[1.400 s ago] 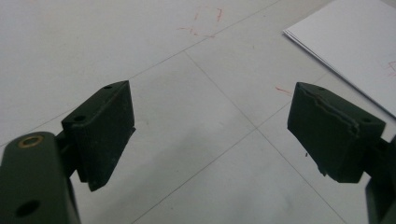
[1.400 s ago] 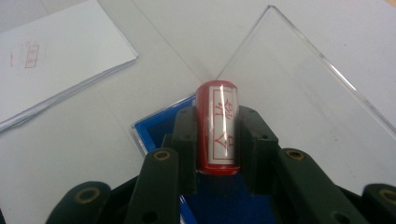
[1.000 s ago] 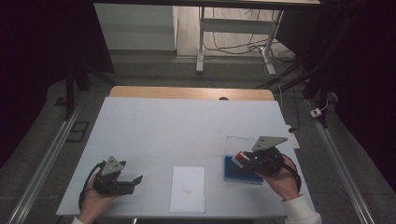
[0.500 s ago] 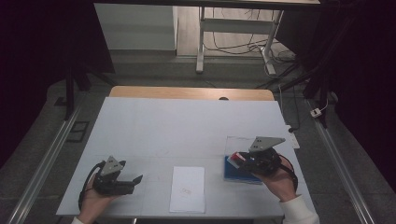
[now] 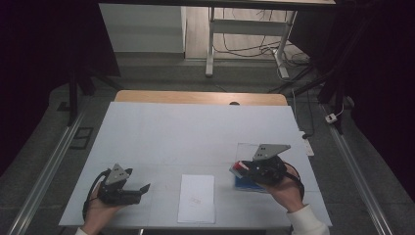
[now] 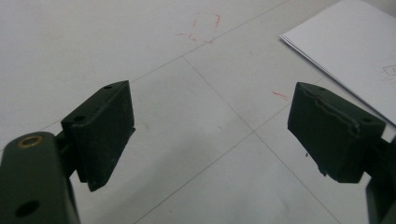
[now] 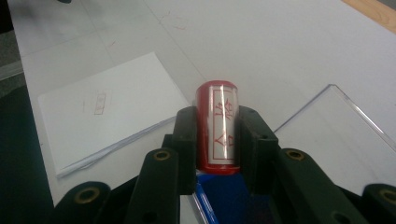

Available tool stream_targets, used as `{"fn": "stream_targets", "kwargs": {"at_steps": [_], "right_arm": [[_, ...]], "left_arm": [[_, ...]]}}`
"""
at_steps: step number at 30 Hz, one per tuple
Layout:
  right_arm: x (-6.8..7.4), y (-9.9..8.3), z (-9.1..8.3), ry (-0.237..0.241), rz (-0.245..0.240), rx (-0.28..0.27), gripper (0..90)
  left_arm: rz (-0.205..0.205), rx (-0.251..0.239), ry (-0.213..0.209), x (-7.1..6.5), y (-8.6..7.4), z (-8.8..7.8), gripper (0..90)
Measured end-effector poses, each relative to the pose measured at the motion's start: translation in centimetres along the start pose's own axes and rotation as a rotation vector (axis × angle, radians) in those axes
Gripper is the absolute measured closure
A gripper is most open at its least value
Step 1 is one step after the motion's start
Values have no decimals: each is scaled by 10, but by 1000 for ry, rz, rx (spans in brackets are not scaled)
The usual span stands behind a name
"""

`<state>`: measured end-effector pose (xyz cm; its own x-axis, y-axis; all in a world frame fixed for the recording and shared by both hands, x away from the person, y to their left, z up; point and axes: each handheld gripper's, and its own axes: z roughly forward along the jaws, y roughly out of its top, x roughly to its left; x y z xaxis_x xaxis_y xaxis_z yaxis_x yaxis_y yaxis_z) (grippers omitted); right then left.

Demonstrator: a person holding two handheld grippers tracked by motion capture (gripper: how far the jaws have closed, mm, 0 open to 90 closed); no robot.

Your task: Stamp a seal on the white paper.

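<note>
As seen in the high view, looks like a stamping job, judged from the layout alone. Shows the right gripper [image 5: 238, 169] at lower right of the frame, clamped on a red stamp [image 5: 240, 168] and hanging over a blue ink box [image 5: 243, 182], with a clear lid [image 5: 247, 149] lying open just beyond it. Probably keeps the stamp over the box for inking, or for lifting away from the ink. Puts a stack of paper [image 5: 196, 198] at bottom centre of the table [image 5: 195, 132], between the two hands, likely as the sheet to be stamped. Leaves the left gripper [image 5: 142, 188] at lower left, resting low on the table and pointing toward the paper, apparently idle or ready to steady the sheets.

Seen in the left gripper view, stands with jaws spread wide and nothing between them but bare table. Has a corner of the paper at upper right of the frame, beyond the right-hand jaw and apart from it. Also faint red marks [image 6: 205, 25] at top centre.

Seen in the right gripper view, pinches the stamp squarely between both jaws at mid frame, upright along the jaws, its end poking out past the tips. Sets the blue box directly under the stamp at bottom centre; cannot tell whether touching. Places the lid at right, the paper at left.
</note>
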<state>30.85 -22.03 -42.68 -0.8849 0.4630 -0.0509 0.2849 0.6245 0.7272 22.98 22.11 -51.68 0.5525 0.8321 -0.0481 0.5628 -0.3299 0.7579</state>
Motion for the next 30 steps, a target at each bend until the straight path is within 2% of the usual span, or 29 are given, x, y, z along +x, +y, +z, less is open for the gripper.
{"fn": "stream_targets", "kwargs": {"at_steps": [30], "right_arm": [[22,26,24,33,-79,4,698]], "left_arm": [[-1,-5,-3,0,1,1,151]]}}
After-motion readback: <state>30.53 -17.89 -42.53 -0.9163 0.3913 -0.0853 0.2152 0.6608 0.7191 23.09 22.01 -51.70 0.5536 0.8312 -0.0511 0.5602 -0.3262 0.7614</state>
